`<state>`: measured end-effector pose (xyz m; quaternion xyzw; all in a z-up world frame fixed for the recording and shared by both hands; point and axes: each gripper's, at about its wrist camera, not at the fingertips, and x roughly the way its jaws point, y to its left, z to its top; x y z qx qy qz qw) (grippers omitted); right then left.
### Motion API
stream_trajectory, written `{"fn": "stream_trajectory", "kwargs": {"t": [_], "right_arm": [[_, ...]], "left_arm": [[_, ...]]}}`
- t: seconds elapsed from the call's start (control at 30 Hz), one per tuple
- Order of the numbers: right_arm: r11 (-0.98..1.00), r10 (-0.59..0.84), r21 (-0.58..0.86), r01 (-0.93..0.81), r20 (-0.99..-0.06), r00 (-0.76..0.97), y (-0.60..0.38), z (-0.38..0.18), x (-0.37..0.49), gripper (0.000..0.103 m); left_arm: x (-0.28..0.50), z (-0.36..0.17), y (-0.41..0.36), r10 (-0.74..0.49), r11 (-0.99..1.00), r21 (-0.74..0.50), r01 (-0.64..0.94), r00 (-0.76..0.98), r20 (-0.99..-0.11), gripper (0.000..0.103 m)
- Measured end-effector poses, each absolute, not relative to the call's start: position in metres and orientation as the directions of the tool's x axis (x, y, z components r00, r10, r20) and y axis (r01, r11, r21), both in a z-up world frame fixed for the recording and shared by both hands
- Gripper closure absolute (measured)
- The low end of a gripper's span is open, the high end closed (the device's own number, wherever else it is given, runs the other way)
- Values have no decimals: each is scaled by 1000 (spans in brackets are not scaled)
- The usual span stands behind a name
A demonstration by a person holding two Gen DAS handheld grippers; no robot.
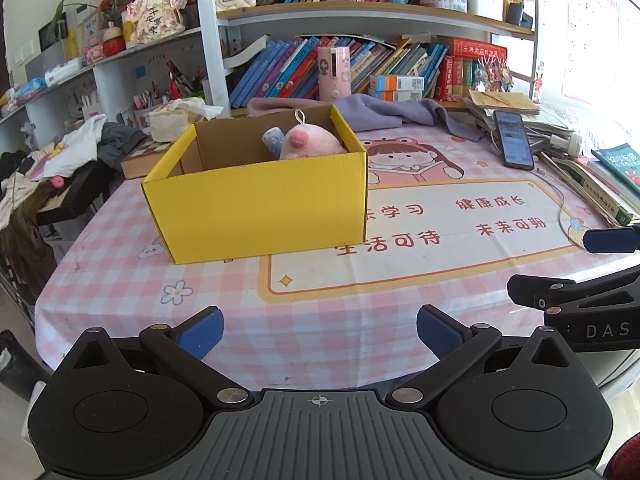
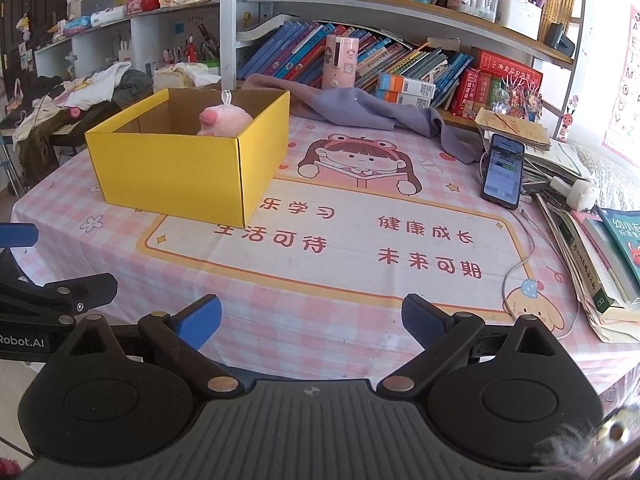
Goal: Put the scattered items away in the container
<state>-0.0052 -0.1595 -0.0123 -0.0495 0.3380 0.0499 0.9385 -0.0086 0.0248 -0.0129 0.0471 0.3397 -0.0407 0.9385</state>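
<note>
Tongs on both sides hang low at the near edge of the surface (image 1: 360, 320), pointed toward the middle: the left tongs (image 1: 320, 334) are spread wide with nothing between their blue pads, and the right tongs (image 2: 311, 324) likewise stand wide apart and hold nothing. The yellow box (image 1: 256, 200) sits on the left part of the pink checked cloth, its open top facing up so things can be dropped in from above. Inside it, against the far right corner, a pink plush toy (image 1: 308, 142) lies with its white loop sticking up, and a small pale blue item (image 1: 273, 138) leans just beside it; from the right view only the plush (image 2: 224, 120) shows over the wall. No loose toy is visible on the open cloth, so the tidying looks to be at or near its end, which would fit empty tongs held back from the box. A phone (image 2: 503, 170), a lilac cloth (image 2: 360, 108) and stacked books (image 2: 592, 256) remain along the edges, probably belonging to the desk and not the task.
</note>
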Motion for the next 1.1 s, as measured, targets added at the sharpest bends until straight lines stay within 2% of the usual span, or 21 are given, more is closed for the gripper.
{"fn": "stream_trajectory", "kwargs": {"t": [0.4,1.1], "right_arm": [[991,44,-66,-113,-642,766,-158,-13,-4,0],[991,42,-68,-111,-640,767,-157,-12,-4,0]], "left_arm": [[-6,-13,25,-60,992,50,120,763,-644,0],[-4,-15,28,-77,991,34,130,755,-651,0]]}}
